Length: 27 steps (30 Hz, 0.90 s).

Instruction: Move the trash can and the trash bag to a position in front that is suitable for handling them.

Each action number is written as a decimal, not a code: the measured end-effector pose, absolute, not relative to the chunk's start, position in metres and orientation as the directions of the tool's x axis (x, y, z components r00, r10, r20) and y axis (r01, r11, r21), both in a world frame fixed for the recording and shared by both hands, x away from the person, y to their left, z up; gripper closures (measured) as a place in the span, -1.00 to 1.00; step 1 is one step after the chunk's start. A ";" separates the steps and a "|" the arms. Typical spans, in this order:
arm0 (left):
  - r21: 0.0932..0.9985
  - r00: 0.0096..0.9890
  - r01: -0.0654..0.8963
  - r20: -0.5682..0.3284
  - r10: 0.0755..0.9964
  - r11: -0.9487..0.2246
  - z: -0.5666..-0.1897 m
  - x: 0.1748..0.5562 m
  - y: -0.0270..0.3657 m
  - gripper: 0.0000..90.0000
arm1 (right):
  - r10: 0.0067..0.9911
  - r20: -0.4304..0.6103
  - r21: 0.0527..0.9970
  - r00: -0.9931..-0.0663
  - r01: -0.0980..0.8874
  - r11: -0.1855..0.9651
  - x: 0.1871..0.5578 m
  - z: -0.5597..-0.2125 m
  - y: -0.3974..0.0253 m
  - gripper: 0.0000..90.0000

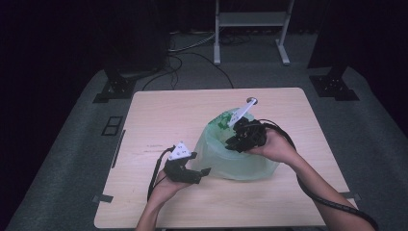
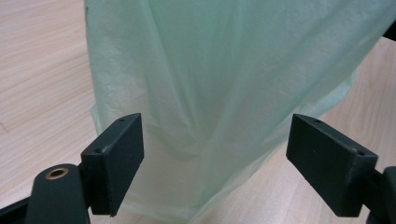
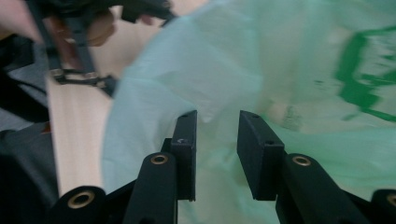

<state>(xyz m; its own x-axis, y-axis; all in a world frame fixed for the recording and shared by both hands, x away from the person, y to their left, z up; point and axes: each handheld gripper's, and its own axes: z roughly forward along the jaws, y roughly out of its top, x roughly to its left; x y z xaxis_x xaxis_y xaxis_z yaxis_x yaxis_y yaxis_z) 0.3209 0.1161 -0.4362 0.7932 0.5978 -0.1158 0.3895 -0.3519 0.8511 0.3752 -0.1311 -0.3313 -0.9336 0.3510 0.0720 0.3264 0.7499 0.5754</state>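
Note:
A pale green translucent plastic bag stands bunched up on the wooden table, right of centre. Dark green print marks its far upper side. My left gripper is low at the bag's near left corner, its jaws wide open on either side of the bag's lower folds. My right gripper hangs over the bag's mouth. Its jaws stand a narrow gap apart, with the bag's film at and beyond them. The print shows blurred at the right.
The table's left half and far edge are bare wood. A black cable trails from the right gripper along the forearm. Behind the table on the grey floor are a metal stand, loose cables and two black bases.

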 end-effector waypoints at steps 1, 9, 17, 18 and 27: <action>0.851 0.791 0.389 -0.113 0.601 -0.352 -0.436 0.321 0.116 -0.60 | 0.340 0.075 0.575 -0.938 0.319 0.753 0.373 -0.331 -0.129 0.52; 0.854 0.777 0.396 -0.115 0.619 -0.339 -0.435 0.324 0.117 -0.60 | 0.306 0.099 0.552 -0.947 0.308 0.775 0.362 -0.329 -0.125 0.44; 0.856 0.782 0.393 -0.118 0.612 -0.337 -0.435 0.326 0.117 -0.60 | 0.389 0.037 0.600 -0.920 0.331 0.728 0.390 -0.319 -0.136 0.37; 0.856 0.782 0.393 -0.118 0.612 -0.337 -0.435 0.326 0.117 -0.60 | 0.389 0.037 0.600 -0.920 0.331 0.728 0.390 -0.319 -0.136 0.37; 0.856 0.787 0.390 -0.119 0.605 -0.339 -0.436 0.326 0.118 -0.60 | 0.479 -0.017 0.645 -0.878 0.357 0.676 0.435 -0.313 -0.124 0.37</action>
